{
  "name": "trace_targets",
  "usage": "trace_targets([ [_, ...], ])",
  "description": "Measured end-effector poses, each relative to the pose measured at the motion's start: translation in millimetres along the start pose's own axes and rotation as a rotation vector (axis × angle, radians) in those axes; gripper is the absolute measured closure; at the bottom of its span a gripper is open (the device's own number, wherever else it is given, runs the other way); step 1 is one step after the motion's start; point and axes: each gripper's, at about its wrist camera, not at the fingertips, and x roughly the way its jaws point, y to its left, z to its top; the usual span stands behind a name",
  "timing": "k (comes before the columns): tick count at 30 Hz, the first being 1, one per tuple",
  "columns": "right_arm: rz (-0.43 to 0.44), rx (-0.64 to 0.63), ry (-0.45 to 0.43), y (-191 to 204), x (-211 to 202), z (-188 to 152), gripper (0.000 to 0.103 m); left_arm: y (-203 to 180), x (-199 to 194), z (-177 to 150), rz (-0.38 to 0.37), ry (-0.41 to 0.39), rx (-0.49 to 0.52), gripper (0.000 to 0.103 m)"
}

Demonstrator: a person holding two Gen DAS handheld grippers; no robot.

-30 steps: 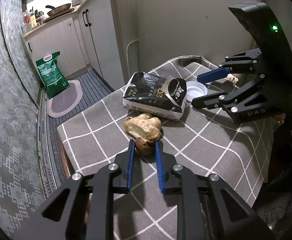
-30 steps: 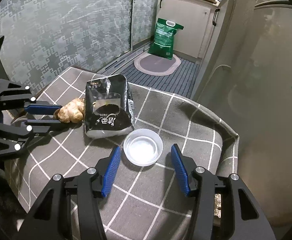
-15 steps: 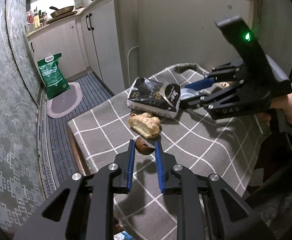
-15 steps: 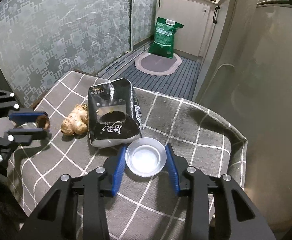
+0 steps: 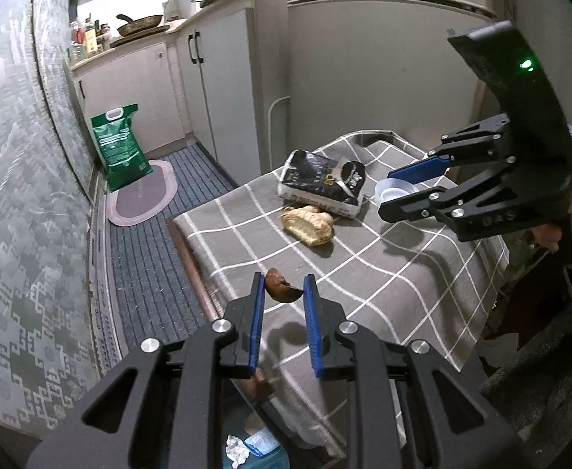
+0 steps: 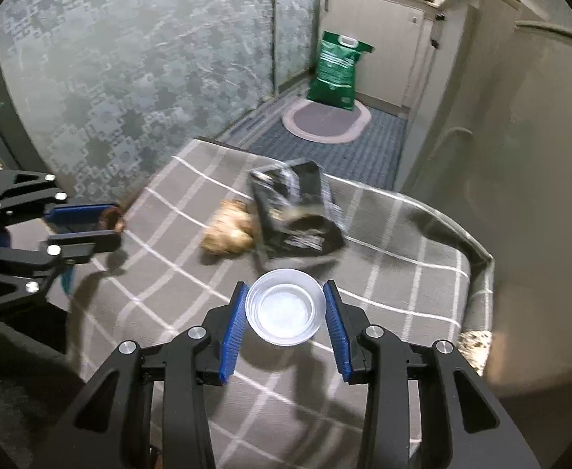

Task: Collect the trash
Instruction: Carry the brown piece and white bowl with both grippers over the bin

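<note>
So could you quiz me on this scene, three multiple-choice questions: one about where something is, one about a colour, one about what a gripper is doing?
1. Where does the ginger root lie?
A. On the checked cloth, beside the black packet
B. On the floor mat
C. Inside the plastic cup

2. What colour is the big bag standing on the floor?
A. Red
B. Green
C. Yellow

3. What is the right gripper doing?
A. Hanging empty and wide open
B. Clamping the black packet
C. Holding a clear plastic cup

Answers:
1. A: the root rests on the grey checked cloth next to the black packet.
2. B: the bag by the cabinets is green with a white handle.
3. C: its blue pads sit against both sides of the clear plastic cup.
</note>
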Motion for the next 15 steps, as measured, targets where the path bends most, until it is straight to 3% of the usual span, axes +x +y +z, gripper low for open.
trace_targets([
  [15, 0.097, -0.051, -0.023, 57.0, 9.0, 30.7, 0.064, 44.1, -26.7, -37.1, 0.092, 0.026, -0.135, 0.082],
])
